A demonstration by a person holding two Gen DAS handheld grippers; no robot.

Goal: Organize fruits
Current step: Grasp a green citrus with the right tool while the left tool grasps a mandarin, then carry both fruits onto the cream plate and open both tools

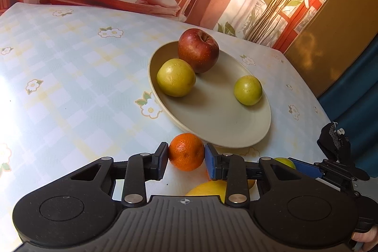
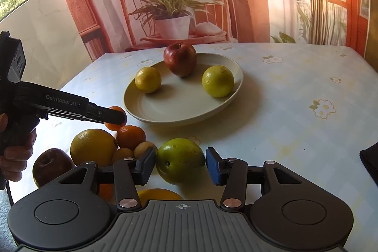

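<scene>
My way to the plate (image 2: 132,108) is clear on the right; a fruit pile (image 2: 94,150) crowds my left.

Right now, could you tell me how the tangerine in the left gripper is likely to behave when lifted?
The tangerine is round, so it could roll if released on the tablecloth. The left gripper holds it only at two sides, so it might twist. Its dimpled peel probably grips well, though hard squeezing could bruise it.
</scene>
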